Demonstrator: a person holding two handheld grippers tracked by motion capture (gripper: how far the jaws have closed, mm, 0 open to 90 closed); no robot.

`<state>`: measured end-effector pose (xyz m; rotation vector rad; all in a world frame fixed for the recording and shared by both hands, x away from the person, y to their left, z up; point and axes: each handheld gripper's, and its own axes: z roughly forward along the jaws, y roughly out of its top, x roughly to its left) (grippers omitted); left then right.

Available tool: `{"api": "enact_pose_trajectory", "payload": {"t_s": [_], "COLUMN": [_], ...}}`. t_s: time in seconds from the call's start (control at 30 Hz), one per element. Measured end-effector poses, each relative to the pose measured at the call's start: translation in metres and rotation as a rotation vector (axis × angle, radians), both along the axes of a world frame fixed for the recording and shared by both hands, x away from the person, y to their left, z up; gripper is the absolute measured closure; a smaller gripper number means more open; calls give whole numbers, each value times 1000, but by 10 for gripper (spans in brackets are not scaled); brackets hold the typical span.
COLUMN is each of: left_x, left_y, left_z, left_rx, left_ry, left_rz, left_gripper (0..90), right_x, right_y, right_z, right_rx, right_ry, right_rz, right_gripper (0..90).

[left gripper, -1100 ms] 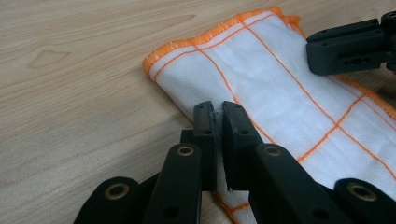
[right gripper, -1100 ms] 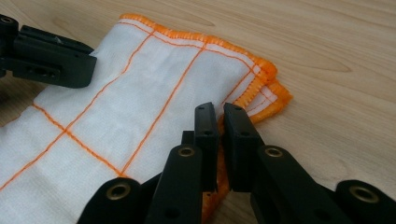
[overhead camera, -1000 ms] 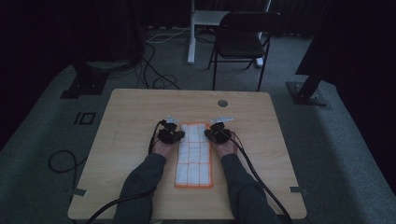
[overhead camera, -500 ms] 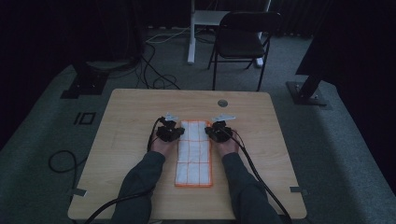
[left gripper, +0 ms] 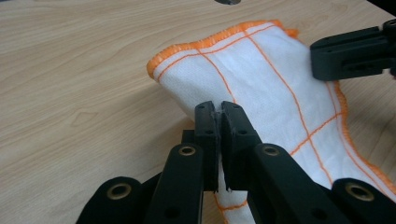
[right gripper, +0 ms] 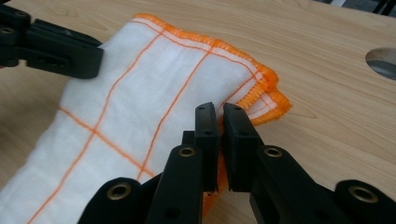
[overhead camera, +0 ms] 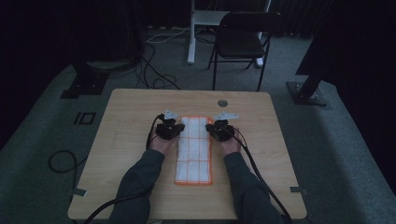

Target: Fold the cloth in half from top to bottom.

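White cloth [overhead camera: 194, 148] with orange hem and orange grid lines lay folded into a long strip at the middle of the table [overhead camera: 121, 121], long axis running from near edge toward far edge. Far end of strip pinched on both sides. Left tool [overhead camera: 168, 129] clamped on the cloth's left long edge near the far corner; in left gripper view [left gripper: 219, 122] jaws pressed together with white fabric caught between them, fabric there raised off the wood. Right tool [overhead camera: 219, 129] clamped on the right long edge near the far corner; in right gripper view [right gripper: 220, 122] jaws nearly together on the orange hem, layered edges of the fold visible just beyond the tips. Opposite tool seen across the cloth in each gripper view, touching the fabric. Near end of strip flat on table. Round cable hole [overhead camera: 222, 102] near the table's far edge, apart from cloth. Forearms in dark sleeves [overhead camera: 135, 182] came in from near edge. Folding chair [overhead camera: 240, 39] on the floor beyond the far edge. Cables [overhead camera: 156, 70] on carpet.
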<state>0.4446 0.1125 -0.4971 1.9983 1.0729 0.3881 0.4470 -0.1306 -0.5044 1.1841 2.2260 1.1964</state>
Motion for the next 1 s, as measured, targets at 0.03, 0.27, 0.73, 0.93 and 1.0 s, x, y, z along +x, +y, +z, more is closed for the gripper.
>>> {"api": "enact_pose_trajectory", "payload": {"t_s": [0.03,0.27,0.73,0.93,1.0], "left_x": [-2,-21,-52,-67,-73], "left_y": [1,4,10,14,15], "left_z": [1,7,17,15,13], "left_rx": [2,-13,-35,-41,-38], "left_ry": [-3,-31,-49,-43,-39], "left_rz": [-4,-22,-51,-58,-61], "left_gripper": [869,868,868,867,867], "right_x": [-3,-22,-50,-65,-71], "right_y": [0,-1,-5,-4,-3], "right_z": [1,8,22,23,22], "right_rx": [1,4,18,21,27], "right_ry": [-2,-22,-35,-32,-30], "right_rz": [3,34,80,106,110], "right_gripper": [857,857,856,856,855]}}
